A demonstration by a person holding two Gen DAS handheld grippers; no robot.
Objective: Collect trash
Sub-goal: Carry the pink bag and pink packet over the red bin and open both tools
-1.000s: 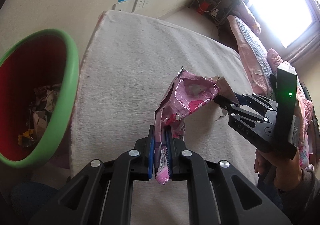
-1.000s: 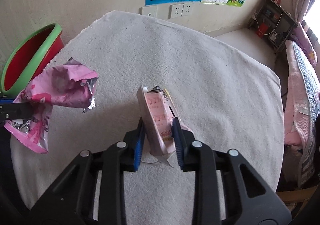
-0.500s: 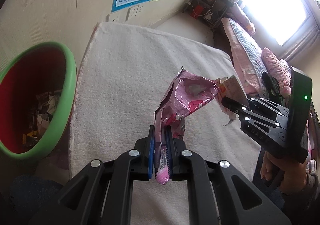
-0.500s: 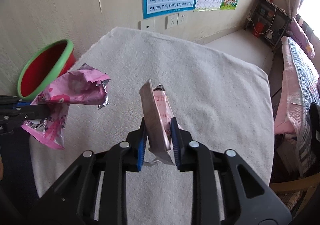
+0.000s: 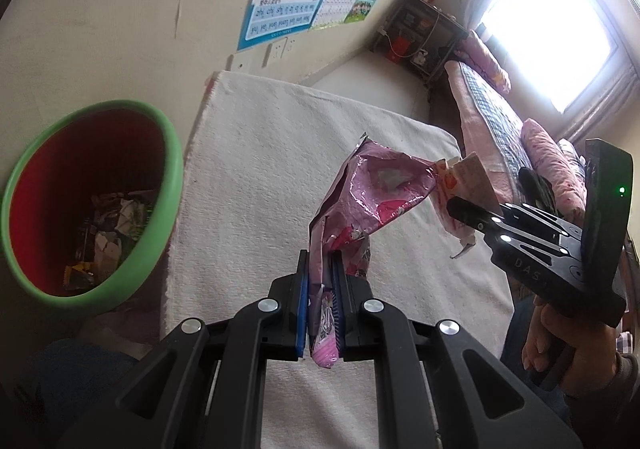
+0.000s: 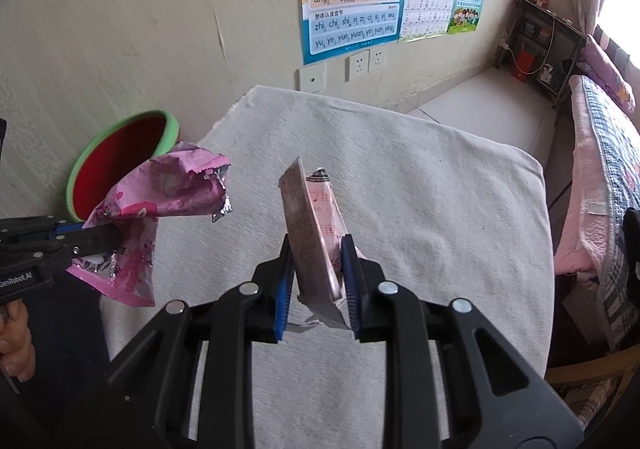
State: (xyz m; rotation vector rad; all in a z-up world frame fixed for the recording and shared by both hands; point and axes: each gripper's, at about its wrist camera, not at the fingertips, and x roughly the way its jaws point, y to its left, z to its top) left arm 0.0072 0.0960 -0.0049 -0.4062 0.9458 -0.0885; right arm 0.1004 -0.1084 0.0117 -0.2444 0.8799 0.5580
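A white cloth-covered surface [image 6: 420, 177] fills the room's middle, a bed [image 6: 600, 177] to its right and a green-rimmed red bin [image 5: 168, 169], scraps in its bottom, at its left edge. Above the cloth, the left hand-held gripper [image 5: 320, 301] is clamped on a crumpled pink foil wrapper [image 5: 372, 189], while the right hand-held gripper [image 6: 316, 285] pinches a flattened pink carton [image 6: 312, 225] upright, both pieces held clear of the surface.

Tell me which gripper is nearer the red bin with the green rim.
Left. The left gripper, shut on the pink wrapper, hangs beside the bin; the right gripper, shut on the pink carton, is farther across the table.
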